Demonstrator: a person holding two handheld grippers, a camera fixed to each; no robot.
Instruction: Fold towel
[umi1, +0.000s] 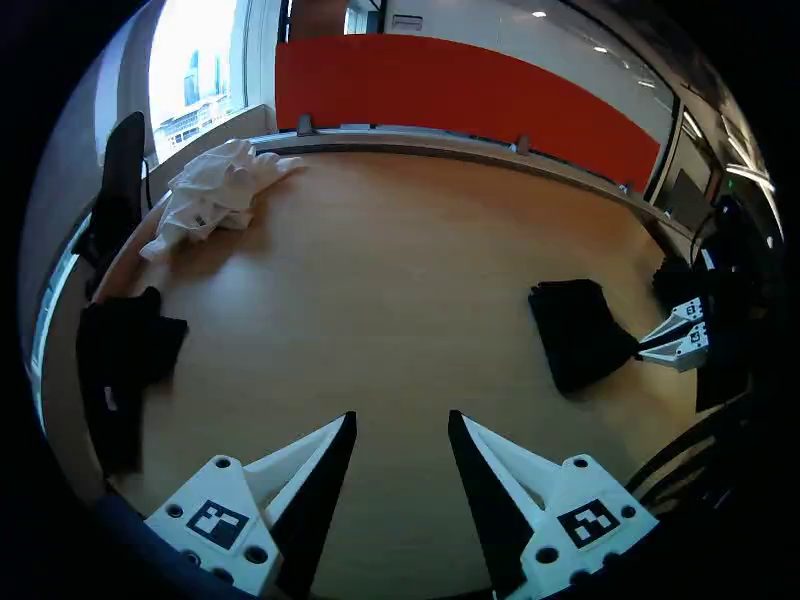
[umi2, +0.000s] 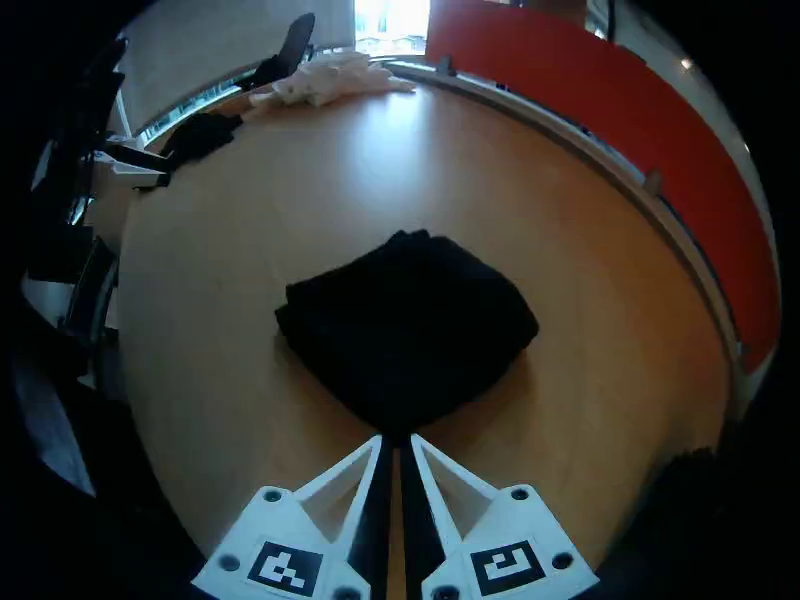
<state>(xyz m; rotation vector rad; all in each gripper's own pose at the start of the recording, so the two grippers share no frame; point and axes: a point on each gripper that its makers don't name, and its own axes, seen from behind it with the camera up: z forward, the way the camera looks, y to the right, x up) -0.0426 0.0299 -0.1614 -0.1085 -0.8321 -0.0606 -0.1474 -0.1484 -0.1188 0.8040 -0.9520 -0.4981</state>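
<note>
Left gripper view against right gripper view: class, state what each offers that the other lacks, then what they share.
Left gripper view: the left gripper close up, fingers open, and the right gripper seen from outside, at a corner of the black towel. Right gripper view: the right gripper's own fingers close up, nearly shut, tips at the black towel's near edge. Shared: black towel, white cloth pile, dark cloth, red panel, wooden table.

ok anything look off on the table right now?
Two things. The white cloth lies crumpled in a heap at the far corner, not folded. A second black cloth sits bunched at the table edge and seems to hang partly over it. The black towel mid-table looks neatly folded.
</note>
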